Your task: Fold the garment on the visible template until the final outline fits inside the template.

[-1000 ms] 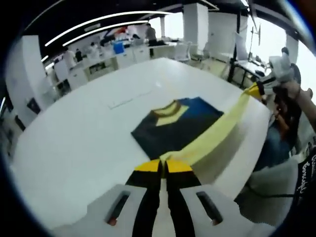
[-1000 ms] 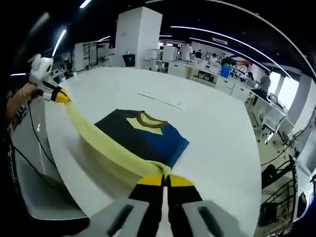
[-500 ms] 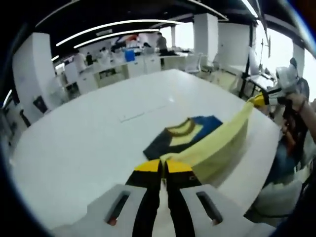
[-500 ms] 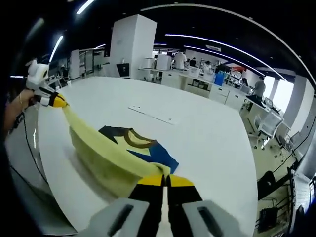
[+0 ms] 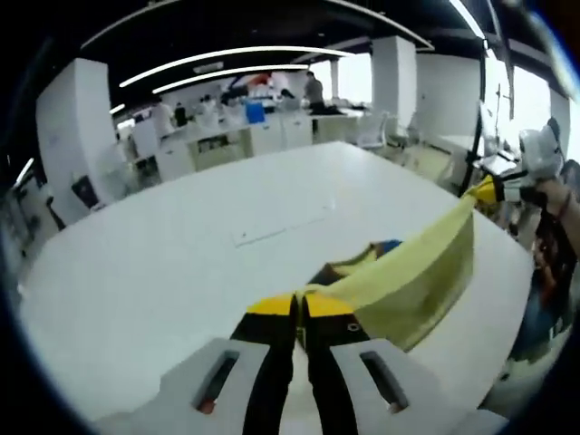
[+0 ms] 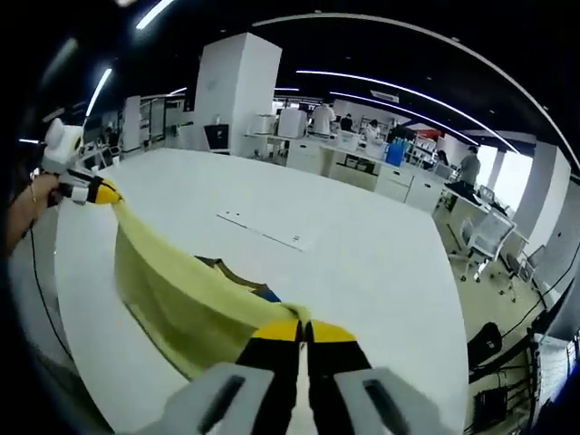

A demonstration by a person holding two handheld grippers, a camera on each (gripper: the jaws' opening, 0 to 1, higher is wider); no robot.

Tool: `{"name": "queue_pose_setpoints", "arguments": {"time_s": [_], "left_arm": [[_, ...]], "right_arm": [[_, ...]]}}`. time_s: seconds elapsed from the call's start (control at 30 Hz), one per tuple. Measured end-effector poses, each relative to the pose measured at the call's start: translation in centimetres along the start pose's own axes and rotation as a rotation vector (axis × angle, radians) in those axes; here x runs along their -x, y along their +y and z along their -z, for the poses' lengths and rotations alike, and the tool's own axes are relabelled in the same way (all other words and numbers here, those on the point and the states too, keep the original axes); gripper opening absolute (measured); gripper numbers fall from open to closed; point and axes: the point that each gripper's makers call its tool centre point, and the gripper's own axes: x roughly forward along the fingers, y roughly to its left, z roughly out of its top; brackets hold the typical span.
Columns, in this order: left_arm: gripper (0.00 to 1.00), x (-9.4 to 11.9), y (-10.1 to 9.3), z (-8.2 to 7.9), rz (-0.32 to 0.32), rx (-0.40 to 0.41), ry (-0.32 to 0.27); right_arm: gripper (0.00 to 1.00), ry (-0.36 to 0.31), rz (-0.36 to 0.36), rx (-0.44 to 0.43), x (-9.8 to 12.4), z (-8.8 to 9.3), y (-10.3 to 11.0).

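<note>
The garment is a navy, blue and yellow shirt whose pale yellow hem [image 5: 410, 279] is stretched in the air between my two grippers. My left gripper [image 5: 300, 304] is shut on one end of that hem. My right gripper [image 6: 303, 329] is shut on the other end. The lifted yellow cloth [image 6: 177, 304] hangs like a curtain and hides most of the shirt. A bit of its brown collar [image 6: 231, 269] and blue cloth [image 5: 388, 246] peeks out on the white table [image 5: 163, 272]. In the left gripper view the right gripper [image 5: 494, 189] is at the far right. The left gripper [image 6: 95, 191] is at the far left of the right gripper view.
A thin template line [image 6: 263, 230] is marked on the table beyond the shirt, also the template line [image 5: 276, 227]. A person's hand [image 6: 23, 213] holds the far gripper at the table's edge. Desks, chairs and people stand in the office behind.
Both grippers have lifted the yellow hem higher and carried it forward over the shirt, so the hanging cloth now covers most of the navy and blue body.
</note>
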Motion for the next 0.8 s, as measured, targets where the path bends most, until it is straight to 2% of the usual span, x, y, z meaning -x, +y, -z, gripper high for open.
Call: {"name": "queue_pose_setpoints", "arguments": {"time_s": [0.1, 0.2, 0.33, 0.47, 0.57, 0.63, 0.8], "left_arm": [[0.0, -0.9, 0.2, -0.2, -0.001, 0.014, -0.01], [0.0, -1.8, 0.3, 0.0, -0.01, 0.017, -0.002], [0.0, -3.5, 1.4, 0.0, -0.019, 0.017, -0.001], [0.0, -4.7, 1.2, 0.2, -0.041, 0.017, -0.002], [0.0, -6.2, 2.0, 0.3, -0.053, 0.025, 0.003], [0.0, -7.2, 2.2, 0.7, -0.056, 0.015, 0.02], [0.0, -9.2, 2.5, 1.8, -0.077, 0.05, 0.025]], "right_arm": [[0.0, 0.009, 0.003, -0.002, -1.2, 0.0, -0.9], [0.0, 0.019, 0.004, -0.008, -2.0, 0.3, -1.0], [0.0, 0.024, 0.01, -0.009, -3.4, 0.4, -1.3], [0.0, 0.03, 0.021, -0.01, -4.8, 0.6, -1.5], [0.0, 0.033, 0.025, -0.018, -6.1, 0.6, -1.8], [0.0, 0.041, 0.03, -0.023, -6.6, 0.9, -1.9], [0.0, 0.044, 0.036, -0.035, -8.9, 1.9, -2.2]]}}
